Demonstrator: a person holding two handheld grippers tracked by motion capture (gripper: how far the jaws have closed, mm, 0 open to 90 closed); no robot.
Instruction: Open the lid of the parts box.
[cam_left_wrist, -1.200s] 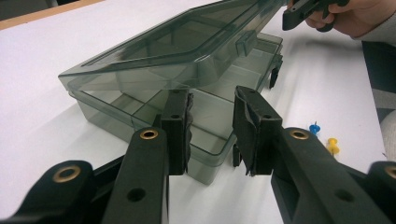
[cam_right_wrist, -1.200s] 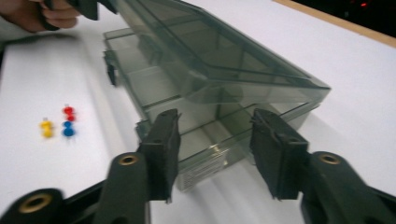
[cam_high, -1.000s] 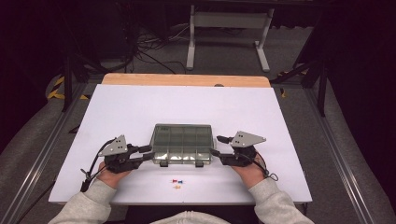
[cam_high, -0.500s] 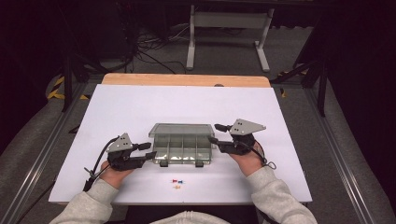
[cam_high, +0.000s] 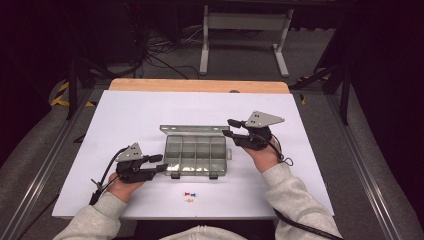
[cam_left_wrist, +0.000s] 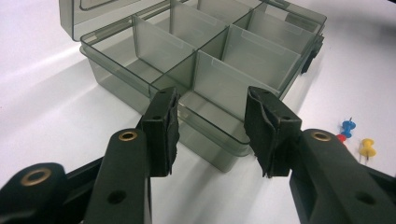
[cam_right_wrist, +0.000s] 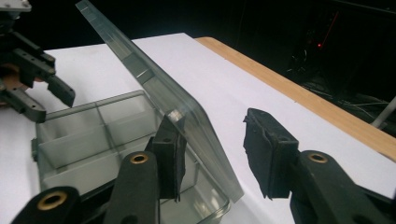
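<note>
A smoky clear compartment box (cam_high: 196, 154) lies mid-table, its empty cells (cam_left_wrist: 205, 60) showing. Its lid (cam_high: 194, 129) stands raised at the back, hinged along the far side. My left gripper (cam_high: 160, 163) is open at the box's left front corner, which sits between its pads (cam_left_wrist: 164, 125) in the left gripper view. My right gripper (cam_high: 229, 128) is open at the lid's right end. In the right gripper view the lid (cam_right_wrist: 154, 88) slants up between the jaws and leans on the left pad (cam_right_wrist: 170, 149); the other pad stands clear of it.
Three push pins lie on the white table (cam_high: 125, 115) in front of the box: red and blue (cam_high: 189, 194), yellow (cam_high: 189, 200). They also lie beside the box, the blue pin (cam_left_wrist: 348, 126) nearest. A wooden edge (cam_high: 200, 86) runs along the table's far side.
The lid has swung up from flat to nearly upright. My right gripper rose and moved toward the back with the lid's edge. The left gripper stayed at the box's corner.
</note>
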